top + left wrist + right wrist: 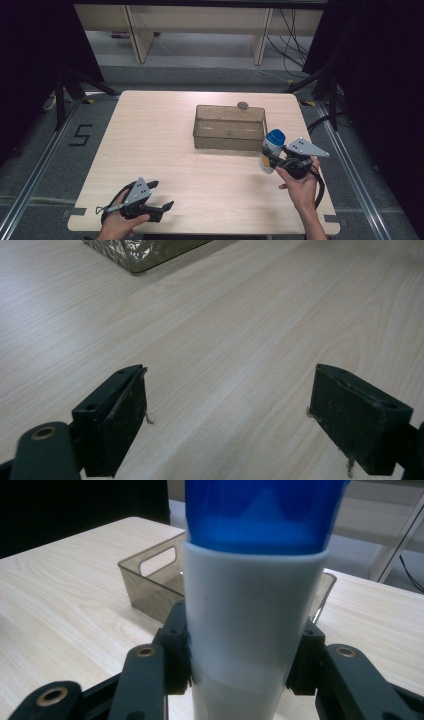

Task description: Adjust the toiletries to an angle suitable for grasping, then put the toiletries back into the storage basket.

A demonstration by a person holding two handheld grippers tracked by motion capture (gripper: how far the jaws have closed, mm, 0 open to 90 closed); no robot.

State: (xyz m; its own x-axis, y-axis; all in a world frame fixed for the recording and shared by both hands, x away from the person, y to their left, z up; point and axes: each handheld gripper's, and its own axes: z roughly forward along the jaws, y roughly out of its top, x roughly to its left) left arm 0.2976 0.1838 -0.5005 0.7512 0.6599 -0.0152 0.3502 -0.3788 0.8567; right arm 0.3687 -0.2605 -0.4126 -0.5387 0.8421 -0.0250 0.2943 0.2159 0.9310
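A white bottle with a blue cap [272, 148] hangs upright just off the table, by the right front corner of the clear brown bin [229, 127]. My right gripper [272, 161] is shut on the bottle's body, and in the right gripper view the bottle [252, 630] stands between both pads with the bin [150, 582] behind it. My left gripper [161, 198] rests near the table's front left edge. In the left gripper view its jaws stand wide apart over bare wood, so this gripper [227, 415] is open, and a corner of the bin [140, 252] lies far ahead.
The light wooden table [165, 150] stands on a grey floor. A small round grey object [243, 105] lies just behind the bin. Shelf legs and cables are beyond the table's far edge. Black stands flank the table on both sides.
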